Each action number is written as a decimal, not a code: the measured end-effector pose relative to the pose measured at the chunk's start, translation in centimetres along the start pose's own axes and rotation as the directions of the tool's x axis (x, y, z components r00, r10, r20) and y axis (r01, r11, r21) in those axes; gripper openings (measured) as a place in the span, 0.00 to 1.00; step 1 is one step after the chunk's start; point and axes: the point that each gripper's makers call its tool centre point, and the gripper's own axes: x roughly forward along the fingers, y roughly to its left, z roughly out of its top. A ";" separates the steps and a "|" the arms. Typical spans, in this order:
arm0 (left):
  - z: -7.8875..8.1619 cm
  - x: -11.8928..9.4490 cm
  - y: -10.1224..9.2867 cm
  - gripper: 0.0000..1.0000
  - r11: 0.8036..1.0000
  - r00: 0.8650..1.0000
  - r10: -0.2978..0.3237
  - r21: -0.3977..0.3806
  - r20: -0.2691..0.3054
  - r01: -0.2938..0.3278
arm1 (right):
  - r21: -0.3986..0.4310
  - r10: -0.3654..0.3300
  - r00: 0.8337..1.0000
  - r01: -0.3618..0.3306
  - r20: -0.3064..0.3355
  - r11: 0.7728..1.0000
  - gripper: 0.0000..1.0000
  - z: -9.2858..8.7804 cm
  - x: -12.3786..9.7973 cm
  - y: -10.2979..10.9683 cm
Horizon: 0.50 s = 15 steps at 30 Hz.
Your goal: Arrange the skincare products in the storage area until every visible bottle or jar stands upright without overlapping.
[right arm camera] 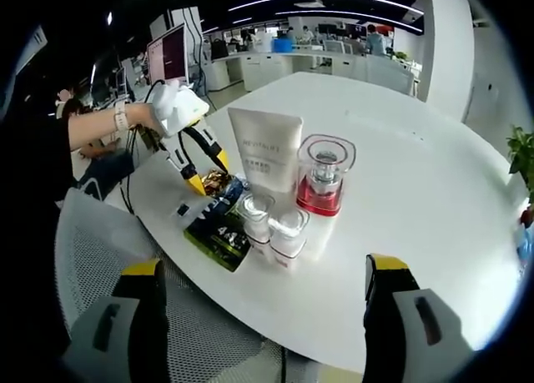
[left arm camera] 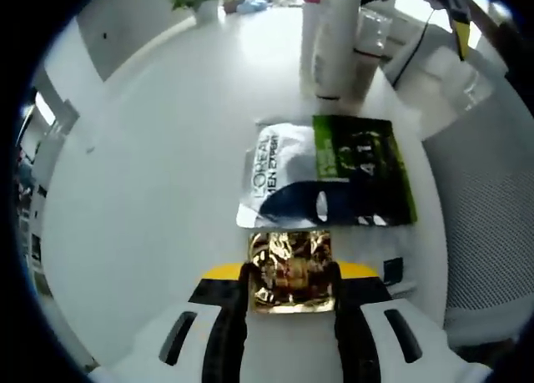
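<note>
Gold crinkled foil sachet (left arm camera: 292, 270) lies flat near table (left arm camera: 150, 191) edge, pinched between left gripper (left arm camera: 292, 284) jaws. Should be lifted slowly, kept clear of grey-green mask sachet (left arm camera: 329, 173) just beyond. Right gripper (right arm camera: 263, 304) spread, empty, facing white tube (right arm camera: 267, 148) and red-based jar (right arm camera: 324, 176).

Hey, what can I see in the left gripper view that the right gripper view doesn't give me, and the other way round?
Left gripper view alone: the L'Oreal lettering on the sachet, and the left hand-held gripper shut on the gold packet, seen close. Right gripper view alone: the red-based jar, two small clear-capped bottles, and the open right hand-held gripper. Both: the white table, the white tube, the green sachet.
</note>
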 end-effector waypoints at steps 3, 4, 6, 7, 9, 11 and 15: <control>0.1 0.0 0.0 0.37 1.000 1.000 -0.009 0.019 0.005 0.009 | -0.002 0.001 1.000 -0.001 0.000 1.000 1.00 0.1 0.1 0.0; 0.1 0.0 0.0 0.37 1.000 1.000 -0.010 0.019 0.006 0.010 | -0.002 0.001 1.000 -0.001 0.001 1.000 1.00 0.1 0.1 0.0; 0.1 0.0 0.0 0.38 1.000 1.000 -0.013 0.019 0.009 0.013 | -0.005 0.001 1.000 -0.001 0.001 1.000 1.00 0.1 0.0 0.0; 0.1 0.0 0.0 0.38 1.000 1.000 -0.014 0.021 0.009 0.014 | -0.006 0.002 1.000 -0.002 0.000 1.000 1.00 0.2 0.0 0.0; 0.1 0.1 0.0 0.38 1.000 1.000 -0.013 0.022 0.005 0.013 | -0.008 0.003 1.000 -0.003 0.000 1.000 1.00 0.2 0.0 0.0; 0.1 0.1 -0.1 0.40 1.000 1.000 -0.016 0.022 0.000 0.016 | -0.010 0.004 1.000 -0.004 -0.002 1.000 1.00 0.2 0.0 0.1; 0.1 0.1 -0.2 0.41 1.000 1.000 -0.023 0.007 0.007 0.023 | -0.021 0.014 1.000 -0.014 -0.006 1.000 1.00 0.3 0.2 0.4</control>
